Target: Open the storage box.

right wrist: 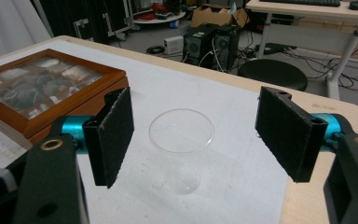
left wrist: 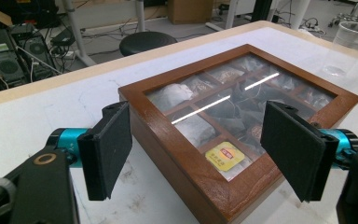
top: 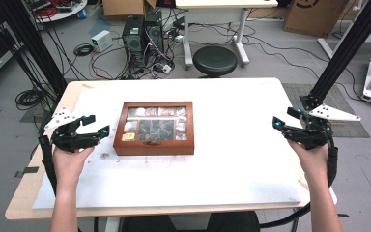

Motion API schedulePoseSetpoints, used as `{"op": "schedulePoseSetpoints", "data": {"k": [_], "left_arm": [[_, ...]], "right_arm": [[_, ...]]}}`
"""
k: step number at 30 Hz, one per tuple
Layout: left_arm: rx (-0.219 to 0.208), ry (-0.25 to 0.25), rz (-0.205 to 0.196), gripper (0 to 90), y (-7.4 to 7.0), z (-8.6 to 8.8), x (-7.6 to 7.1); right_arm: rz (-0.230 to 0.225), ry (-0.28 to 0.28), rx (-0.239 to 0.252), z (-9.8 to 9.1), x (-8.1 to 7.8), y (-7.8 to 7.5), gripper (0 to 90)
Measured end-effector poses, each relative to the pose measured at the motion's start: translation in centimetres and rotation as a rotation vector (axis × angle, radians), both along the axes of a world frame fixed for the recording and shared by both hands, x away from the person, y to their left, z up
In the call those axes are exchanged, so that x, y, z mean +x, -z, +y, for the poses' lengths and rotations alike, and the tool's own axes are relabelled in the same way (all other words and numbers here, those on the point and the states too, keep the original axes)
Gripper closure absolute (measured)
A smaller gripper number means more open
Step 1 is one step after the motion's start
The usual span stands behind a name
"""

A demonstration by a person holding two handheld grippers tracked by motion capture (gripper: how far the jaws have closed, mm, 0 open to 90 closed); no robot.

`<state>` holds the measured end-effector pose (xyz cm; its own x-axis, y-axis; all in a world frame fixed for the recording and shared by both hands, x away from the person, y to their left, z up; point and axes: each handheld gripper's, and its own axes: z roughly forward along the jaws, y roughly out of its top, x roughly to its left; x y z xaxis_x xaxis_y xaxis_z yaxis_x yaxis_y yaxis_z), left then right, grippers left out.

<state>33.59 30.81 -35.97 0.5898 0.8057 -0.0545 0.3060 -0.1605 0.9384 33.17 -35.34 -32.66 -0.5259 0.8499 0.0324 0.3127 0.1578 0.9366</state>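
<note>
A wooden box (top: 154, 146) with a glass lid lies shut on the white table top; its compartments hold several tea bags, one of them yellow (top: 128, 137). My left gripper (top: 98, 124) hovers open just left of the box. In the left gripper view its jaws (left wrist: 196, 112) stand wide, framing the near corner of the box (left wrist: 168, 140) and the yellow tea bag (left wrist: 224, 155), and touch nothing. My right gripper (top: 284, 117) is open near the table's right edge. In the right gripper view a clear plastic cup (right wrist: 182, 140) stands upright on the table between and beyond the open jaws (right wrist: 195, 116). The box (right wrist: 51, 88) lies to the left.
The white table top (top: 232, 159) has bare room in front of and right of the box. Beyond the far edge stand a black stool (top: 215, 60), computer towers (top: 142, 36) with loose cables, and a white desk (top: 217, 14). Black frame poles (top: 343, 53) rise at both sides.
</note>
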Motion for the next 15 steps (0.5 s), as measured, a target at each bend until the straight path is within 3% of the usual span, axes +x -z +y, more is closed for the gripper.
{"op": "schedulePoseSetpoints", "data": {"k": [6,11,15], "left_arm": [[-0.007,0.008,-0.022,25.0,-0.02,0.03,0.04],[-0.046,0.025,-0.041,25.0,-0.13,-0.03,-0.12],[-0.080,0.031,-0.021,25.0,-0.05,-0.07,-0.17]], "right_arm": [[-0.007,0.006,0.004,-0.06,-0.11,-0.14,27.8],[-0.018,0.017,0.018,-0.31,-0.06,-0.34,27.8],[-0.022,0.023,0.021,-0.41,0.06,-0.33,27.8]]}}
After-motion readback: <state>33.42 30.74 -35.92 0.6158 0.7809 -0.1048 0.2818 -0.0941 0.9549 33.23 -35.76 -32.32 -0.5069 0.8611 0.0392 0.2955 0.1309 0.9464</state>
